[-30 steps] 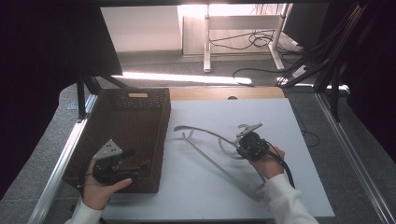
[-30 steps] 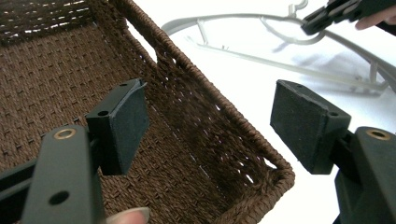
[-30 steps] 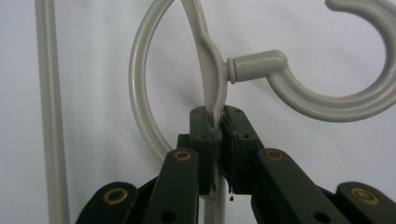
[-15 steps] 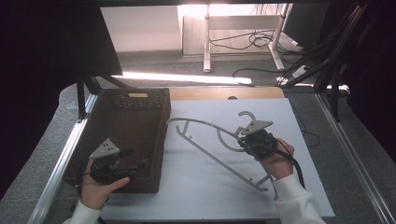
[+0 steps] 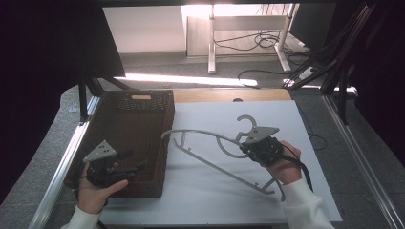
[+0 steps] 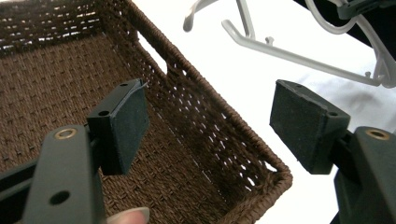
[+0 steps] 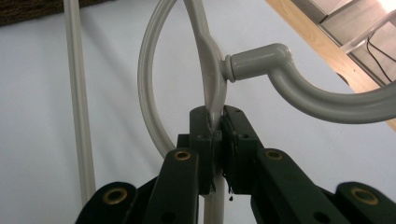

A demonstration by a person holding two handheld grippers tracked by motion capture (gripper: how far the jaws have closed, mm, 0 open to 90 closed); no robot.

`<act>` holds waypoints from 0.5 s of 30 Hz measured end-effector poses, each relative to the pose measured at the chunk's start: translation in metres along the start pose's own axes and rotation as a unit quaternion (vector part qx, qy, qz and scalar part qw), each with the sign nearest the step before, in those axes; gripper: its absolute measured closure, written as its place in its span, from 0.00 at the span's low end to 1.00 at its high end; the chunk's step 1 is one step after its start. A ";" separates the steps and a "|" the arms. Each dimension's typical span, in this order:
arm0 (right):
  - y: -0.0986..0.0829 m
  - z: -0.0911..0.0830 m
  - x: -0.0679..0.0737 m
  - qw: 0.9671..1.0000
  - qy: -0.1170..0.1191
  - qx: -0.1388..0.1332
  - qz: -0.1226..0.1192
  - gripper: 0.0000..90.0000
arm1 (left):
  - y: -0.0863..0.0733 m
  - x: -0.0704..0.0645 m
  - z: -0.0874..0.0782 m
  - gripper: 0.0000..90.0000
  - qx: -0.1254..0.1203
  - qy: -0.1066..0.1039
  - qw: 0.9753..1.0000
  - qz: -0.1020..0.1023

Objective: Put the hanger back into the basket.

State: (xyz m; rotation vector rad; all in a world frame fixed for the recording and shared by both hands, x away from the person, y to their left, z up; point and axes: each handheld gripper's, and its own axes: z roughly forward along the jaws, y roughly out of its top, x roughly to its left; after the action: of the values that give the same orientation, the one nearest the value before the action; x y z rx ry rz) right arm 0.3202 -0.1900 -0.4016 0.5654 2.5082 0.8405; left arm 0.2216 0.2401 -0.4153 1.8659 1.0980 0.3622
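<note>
High view: one hanger (image 5: 224, 143) pinched in the right gripper (image 5: 260, 149), one basket (image 5: 138, 126) under the spread left gripper (image 5: 125, 162).

Pale grey hanger (image 5: 215, 148), dark brown woven basket (image 5: 138, 124), white table (image 5: 200, 191).

Right gripper (image 5: 251, 146) clamping grey hanger (image 5: 200, 136), left gripper (image 5: 128, 161) over brown basket (image 5: 143, 102)
</note>
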 end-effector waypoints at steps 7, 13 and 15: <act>0.000 -0.003 0.003 1.000 0.012 -0.011 -0.021 0.92 | 0.017 -0.010 -0.006 0.31 -0.013 -0.005 1.000 0.024; 0.005 -0.009 0.007 0.999 0.025 -0.026 -0.032 0.92 | 0.054 -0.026 0.003 0.33 -0.013 -0.044 0.997 0.058; 0.006 -0.010 0.009 0.999 0.026 -0.027 -0.034 0.92 | 0.069 -0.031 0.011 0.34 0.001 -0.054 0.996 0.077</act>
State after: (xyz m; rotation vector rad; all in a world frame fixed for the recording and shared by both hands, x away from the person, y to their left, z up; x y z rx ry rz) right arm 0.3094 -0.1857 -0.3933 0.4428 2.5283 0.9049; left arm 0.2489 0.1962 -0.3588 1.9548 0.8854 0.3433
